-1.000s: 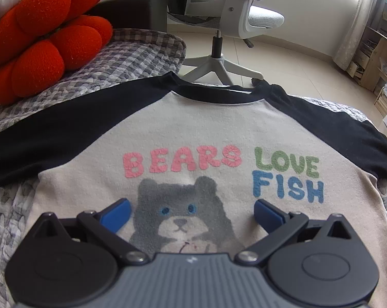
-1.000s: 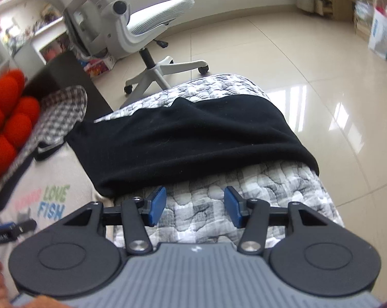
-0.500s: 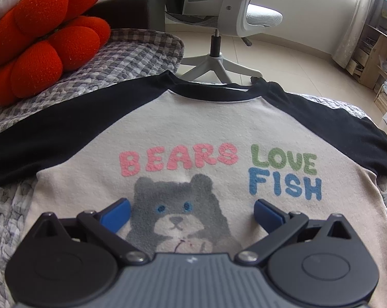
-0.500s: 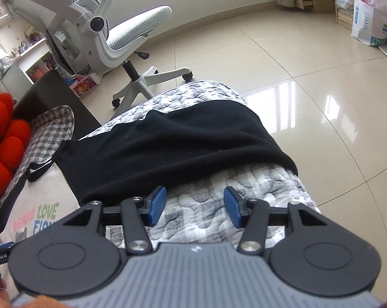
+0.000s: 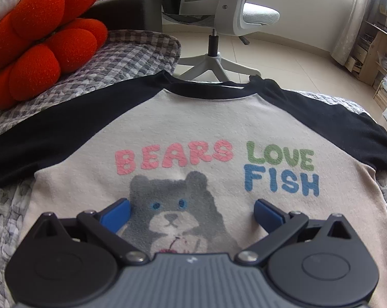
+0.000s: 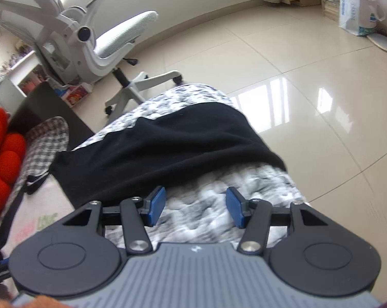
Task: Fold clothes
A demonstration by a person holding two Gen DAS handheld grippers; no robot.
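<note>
Below our left gripper point(image 5: 192, 211), jaws wide, shirt point(image 5: 193, 128) lies flat; right gripper point(image 6: 195, 206), parted, empty; sleeve point(image 6: 167, 148) at 12 o'clock could slide floorward.

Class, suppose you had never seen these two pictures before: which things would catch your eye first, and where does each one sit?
First comes the shirt, spread flat on the quilted cover, cream with black sleeves, a grey bear and the words BEARS LOVE FISH. Next is the bright red cushion at far left, then the white office chair on the glossy floor beyond. The left claw hangs open over the bear; the right claw, open, faces the black sleeve.
</note>
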